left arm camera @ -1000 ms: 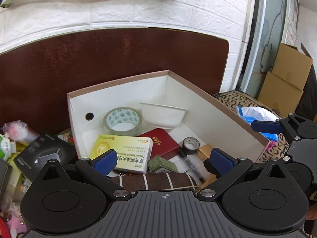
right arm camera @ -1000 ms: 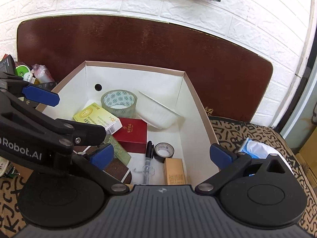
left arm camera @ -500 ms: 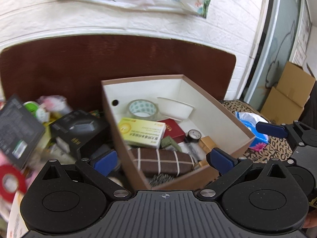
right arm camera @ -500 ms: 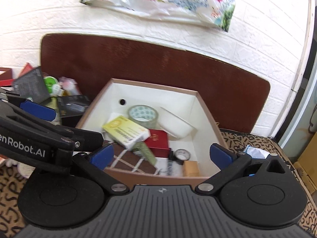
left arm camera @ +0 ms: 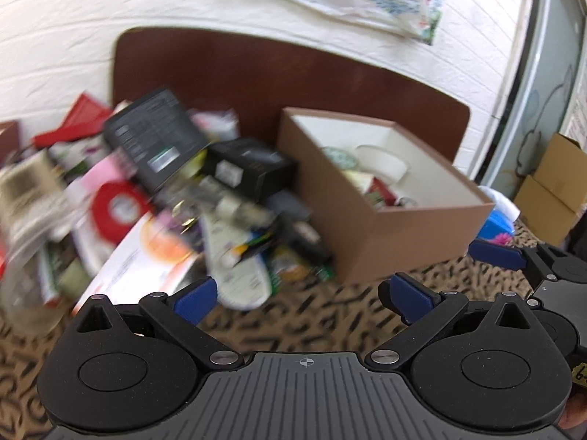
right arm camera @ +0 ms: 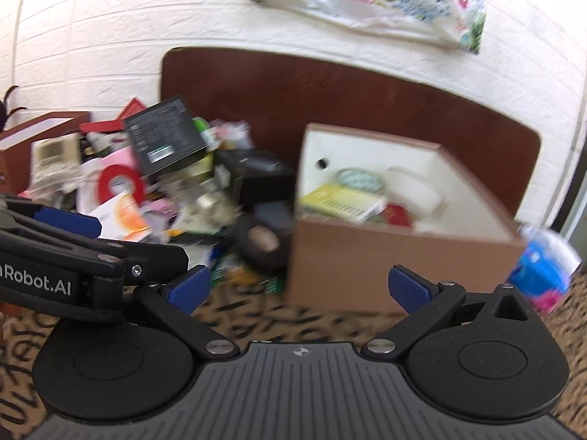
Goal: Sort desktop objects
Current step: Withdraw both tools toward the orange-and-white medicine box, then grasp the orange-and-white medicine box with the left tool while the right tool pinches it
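Fingers of our left gripper spread wide and empty over the patterned cloth on the desk; our right gripper gapes just as wide, holding nothing. Beyond the left fingers lies the blurred pile of objects. The brown box sits far right of it, partly filled.

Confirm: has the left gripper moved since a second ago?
Yes. The left gripper has pulled back and swung left: the brown box, earlier right under it, now sits ahead to the right, with the clutter pile in view.
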Available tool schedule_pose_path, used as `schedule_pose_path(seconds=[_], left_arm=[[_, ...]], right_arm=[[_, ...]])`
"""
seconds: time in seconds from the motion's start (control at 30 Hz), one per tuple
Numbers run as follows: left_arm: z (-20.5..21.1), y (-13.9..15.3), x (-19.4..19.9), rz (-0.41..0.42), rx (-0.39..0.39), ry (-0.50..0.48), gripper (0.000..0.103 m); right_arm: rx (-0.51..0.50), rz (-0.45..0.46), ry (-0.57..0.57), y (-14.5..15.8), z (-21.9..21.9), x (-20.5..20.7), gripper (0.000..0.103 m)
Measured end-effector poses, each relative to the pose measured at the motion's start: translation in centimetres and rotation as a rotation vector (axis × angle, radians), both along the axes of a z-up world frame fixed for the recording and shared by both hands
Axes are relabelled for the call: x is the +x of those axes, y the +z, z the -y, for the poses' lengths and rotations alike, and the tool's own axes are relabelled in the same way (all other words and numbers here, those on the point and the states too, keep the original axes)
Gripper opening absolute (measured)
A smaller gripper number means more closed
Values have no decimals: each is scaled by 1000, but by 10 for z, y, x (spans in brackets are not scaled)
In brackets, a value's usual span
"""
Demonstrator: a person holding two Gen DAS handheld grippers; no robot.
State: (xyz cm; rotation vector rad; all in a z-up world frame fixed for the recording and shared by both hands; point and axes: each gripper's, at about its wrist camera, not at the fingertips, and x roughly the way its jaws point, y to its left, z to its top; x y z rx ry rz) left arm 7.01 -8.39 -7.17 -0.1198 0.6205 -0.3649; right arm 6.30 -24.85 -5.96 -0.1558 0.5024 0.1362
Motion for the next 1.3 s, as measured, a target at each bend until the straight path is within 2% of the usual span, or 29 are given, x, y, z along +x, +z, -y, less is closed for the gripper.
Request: schedule_pose_path(seconds=[0.2,0.27,0.43,0.57,0.63,0.73,0.9,1.0,1.07,1.13,1.27,1.3], left_arm=[[-54,-22,-19,-22,-1,38,103],[-75,-24,-21,-21,-17,78,103],[-112,-27,-6,-11,-37,127,103],[-120,-35,15,-14,-2,130,101],[-125,-40,25,-44,-26,132,96],[-127,-44,37,-69,-56,119,94],[-125,-42,44,-32,-9,125,93],[-129,-41,45,-16,-16,118,93],[-129,-45,53,-47,-14,100,91],[-128,-48,59,-89,-33,83,85],[-125,-52,63,-109,-40,84,84],[-125,-52,64,-118,-40,86,80]], right_arm=[[39,-56,81,-28,-41,-10,103],[56,-83,115,-37,-55,-10,103],[48,-118,194,-52,-90,-4,102],[68,-134,233,-55,-111,11,102],[80,-142,257,-57,-120,20,102],[67,-158,289,-62,-134,32,99],[65,-187,341,-69,-148,46,94],[78,-186,365,-71,-150,47,93],[74,-188,371,-73,-153,50,93],[71,-199,374,-75,-156,54,88],[79,-217,382,-78,-159,60,78],[78,-222,386,-79,-160,62,72]])
